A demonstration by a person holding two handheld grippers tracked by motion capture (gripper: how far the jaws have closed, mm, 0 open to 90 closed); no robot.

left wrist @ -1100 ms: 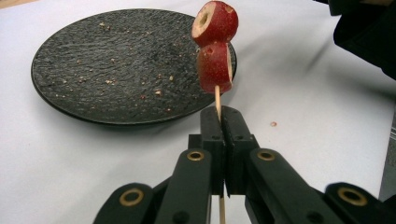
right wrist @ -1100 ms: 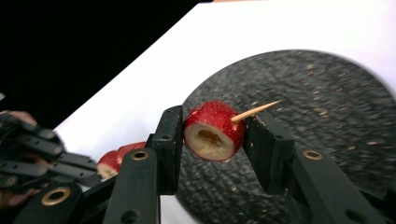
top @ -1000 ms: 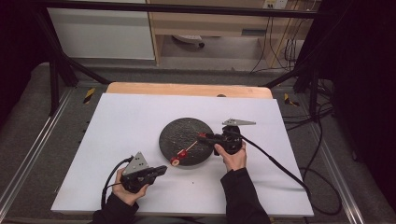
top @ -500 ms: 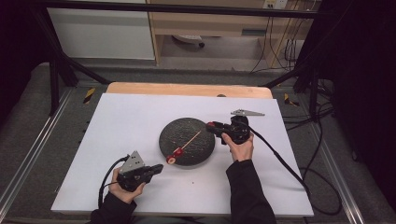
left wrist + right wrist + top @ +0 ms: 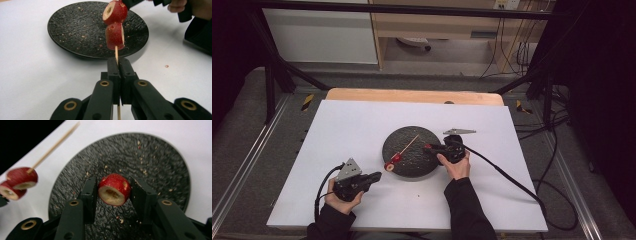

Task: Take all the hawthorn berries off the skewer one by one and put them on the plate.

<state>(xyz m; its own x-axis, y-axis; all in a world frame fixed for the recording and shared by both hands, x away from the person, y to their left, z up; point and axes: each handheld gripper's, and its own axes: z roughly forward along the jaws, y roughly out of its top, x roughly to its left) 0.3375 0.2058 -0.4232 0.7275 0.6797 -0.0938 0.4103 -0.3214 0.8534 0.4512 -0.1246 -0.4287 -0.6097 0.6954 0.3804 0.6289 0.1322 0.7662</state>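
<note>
- Since everything happens on the white table (image 5: 362, 125), start there: it's bare except for the black plate (image 5: 417, 162) in the middle, which has crumbs scattered over it.
- Left gripper (image 5: 117, 65) sits just beside the near-left edge of the plate, clenched tight on the wooden skewer (image 5: 116, 52). The stick runs right between its jaws.
- Right gripper (image 5: 113, 190) hovers over the right side of the plate, grasping a cored red fruit slice (image 5: 113, 187), lifted clear of the surface.
- That skewer already carries two threaded slices (image 5: 115, 36) pushed down close to the left jaws. Its long bare end slants up over the plate.
- My read: this is the threading step, slice number three about to go on.
- Next move looks fiddly. The slice's hole has to line up with the skewer's free tip, then slide down toward the other two. Left hand needs to hold the stick steady, and the right shouldn't squeeze so hard that it crushes the slice.
</note>
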